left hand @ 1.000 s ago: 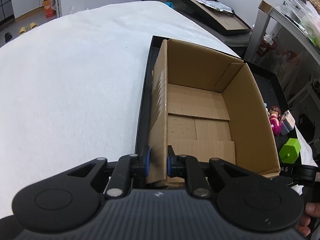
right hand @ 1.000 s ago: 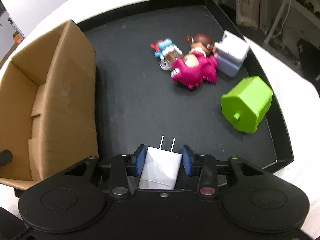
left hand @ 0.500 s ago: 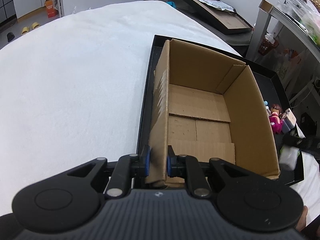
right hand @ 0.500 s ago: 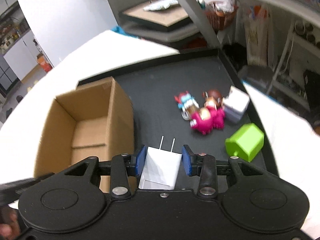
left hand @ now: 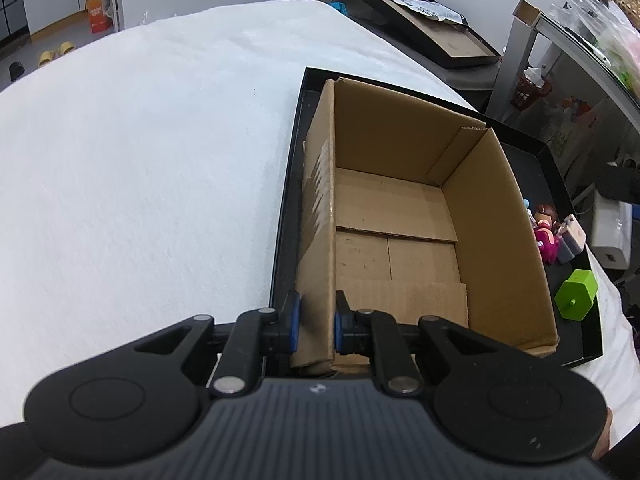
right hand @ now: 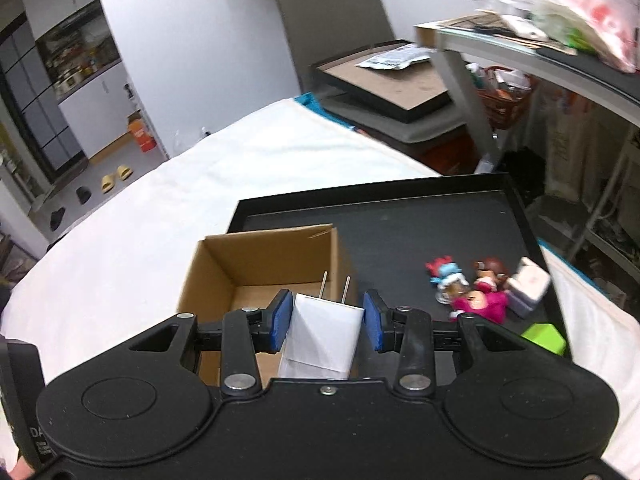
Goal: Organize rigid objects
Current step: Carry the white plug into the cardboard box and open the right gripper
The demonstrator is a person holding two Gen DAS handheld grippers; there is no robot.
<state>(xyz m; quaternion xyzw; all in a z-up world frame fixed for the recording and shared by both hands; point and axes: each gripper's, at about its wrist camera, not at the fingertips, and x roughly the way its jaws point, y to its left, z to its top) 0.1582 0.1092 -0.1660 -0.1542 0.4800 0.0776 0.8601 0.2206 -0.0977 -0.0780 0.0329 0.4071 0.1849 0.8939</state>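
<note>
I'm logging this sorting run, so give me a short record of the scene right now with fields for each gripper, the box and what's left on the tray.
left gripper: shut on the near wall of the cardboard box
right gripper: shut on white charger, prongs forward, raised near the box
box contents: nothing visible inside
black tray: holds the box, toy figures, a second white adapter, green block

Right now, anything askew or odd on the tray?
Nothing is spilled or damaged. The figurines lie toppled in a heap against a white cube on the black tray. The white charger sits slightly skewed in the right tool. The cardboard box is empty.
</note>
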